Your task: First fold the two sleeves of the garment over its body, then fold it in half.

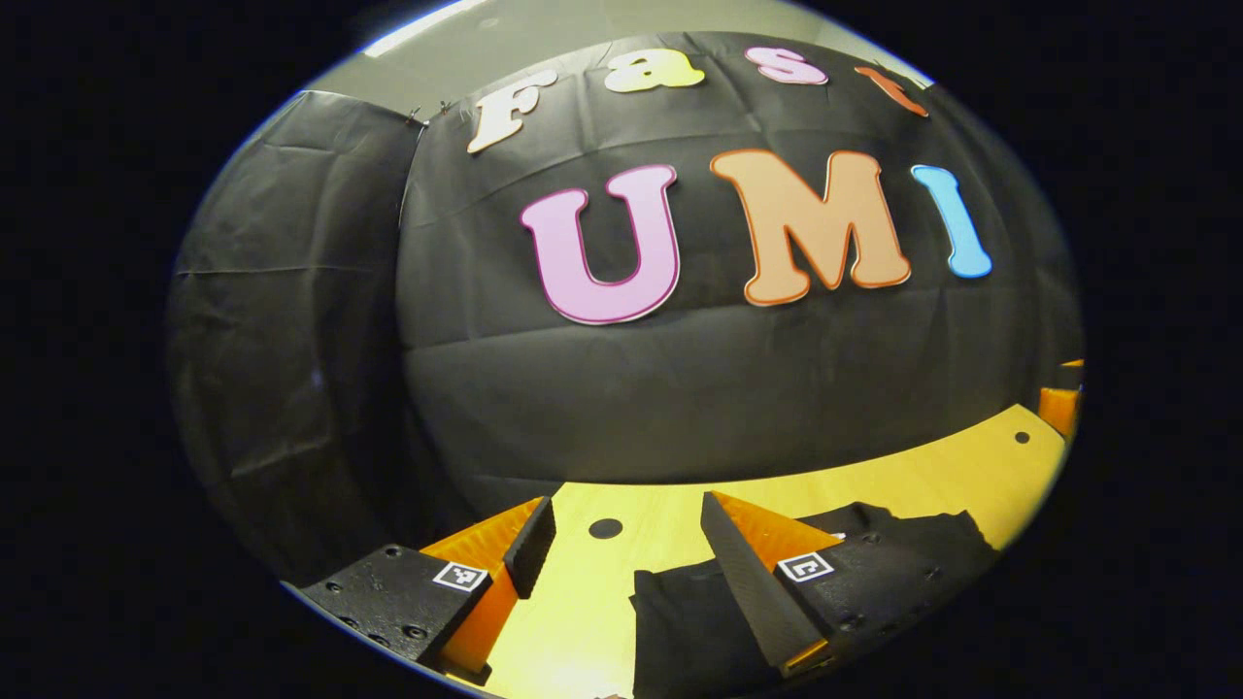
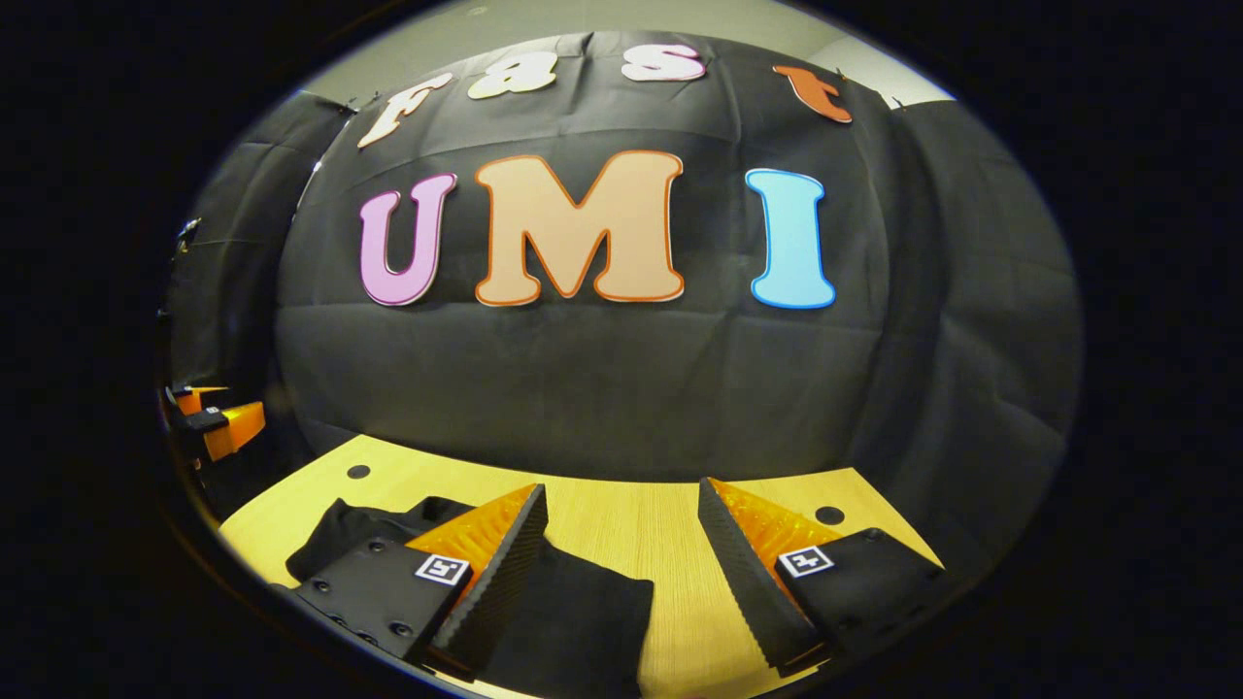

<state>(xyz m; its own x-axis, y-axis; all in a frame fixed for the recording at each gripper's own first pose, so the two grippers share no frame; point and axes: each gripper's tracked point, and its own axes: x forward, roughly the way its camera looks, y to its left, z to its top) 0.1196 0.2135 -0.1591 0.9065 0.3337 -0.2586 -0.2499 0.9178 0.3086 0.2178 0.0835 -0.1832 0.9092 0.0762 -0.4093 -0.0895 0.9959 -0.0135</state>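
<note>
The garment (image 1: 699, 612) is black, of a matte, soft-looking cloth, and it lies flat on the pale wooden counter (image 1: 602, 582). In the left gripper view it lies at the near right, under and behind the tool's right finger, with a straight folded edge facing left and a lumpy, creased far edge toward the right. In the right gripper view the garment (image 2: 573, 612) lies at the near left, spread under the tool's left finger, with a rounded bunch of cloth at its far left end and a neat square corner toward the middle of the counter (image 2: 631, 534). No print or pattern shows on it; sleeves cannot be told apart from the body.

The left tool (image 1: 621, 544) hangs above the counter with its fingers spread wide, nothing between them. The right tool (image 2: 621, 534) is likewise spread wide and holds nothing. Far left in the right gripper view, the left tool appears small beside the counter's edge. Round dark holes dot the counter.
</note>
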